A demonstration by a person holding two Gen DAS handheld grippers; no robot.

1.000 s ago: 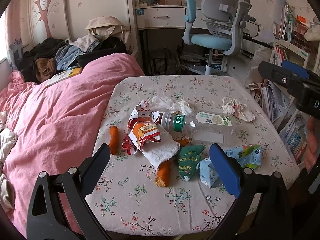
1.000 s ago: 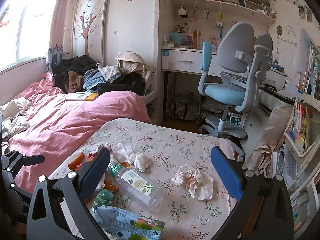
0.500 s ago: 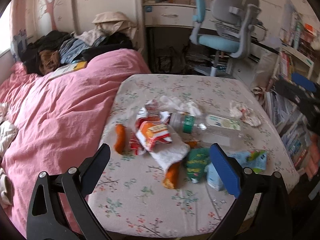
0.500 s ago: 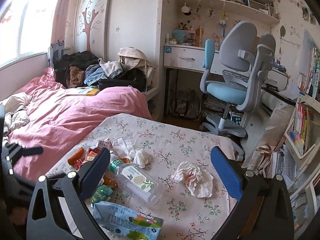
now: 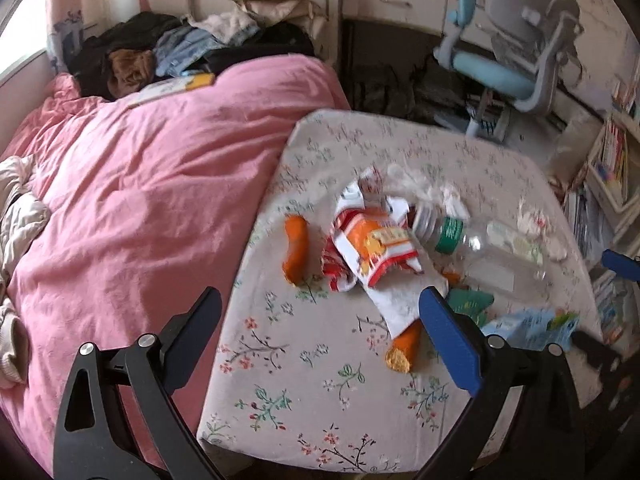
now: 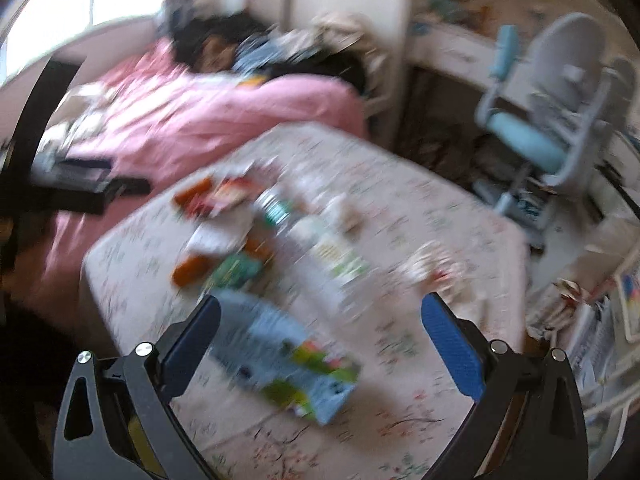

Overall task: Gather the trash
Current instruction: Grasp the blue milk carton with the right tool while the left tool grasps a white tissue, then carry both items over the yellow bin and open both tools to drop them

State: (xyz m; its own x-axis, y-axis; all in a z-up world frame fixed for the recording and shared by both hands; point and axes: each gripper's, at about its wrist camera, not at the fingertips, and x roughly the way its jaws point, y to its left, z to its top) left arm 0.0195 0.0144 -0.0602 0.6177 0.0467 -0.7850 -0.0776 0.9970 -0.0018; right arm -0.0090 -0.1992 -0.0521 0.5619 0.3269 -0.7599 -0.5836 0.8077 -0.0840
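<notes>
Trash lies on the floral table (image 5: 304, 364): an orange peel piece (image 5: 296, 248), a red and orange snack wrapper (image 5: 372, 252), a clear plastic bottle (image 5: 476, 248), a green packet (image 5: 470, 302), a light blue pouch (image 5: 532, 328) and a crumpled tissue (image 5: 536, 224). My left gripper (image 5: 320, 340) is open and empty above the table's near left part. My right gripper (image 6: 320, 344) is open and empty over the light blue pouch (image 6: 288, 364). The right wrist view is blurred; the bottle (image 6: 320, 248) and tissue (image 6: 432, 268) show there.
A bed with a pink duvet (image 5: 132, 208) touches the table's left side, with clothes piled at its head (image 5: 168, 52). A blue and grey desk chair (image 5: 516, 48) stands behind the table. Bookshelves (image 5: 612, 168) stand at the right.
Both grippers have moved nearer to the table and tilted down. The left view has swung left toward the bed. The right gripper now hangs over the blue pouch. Both stay open.
</notes>
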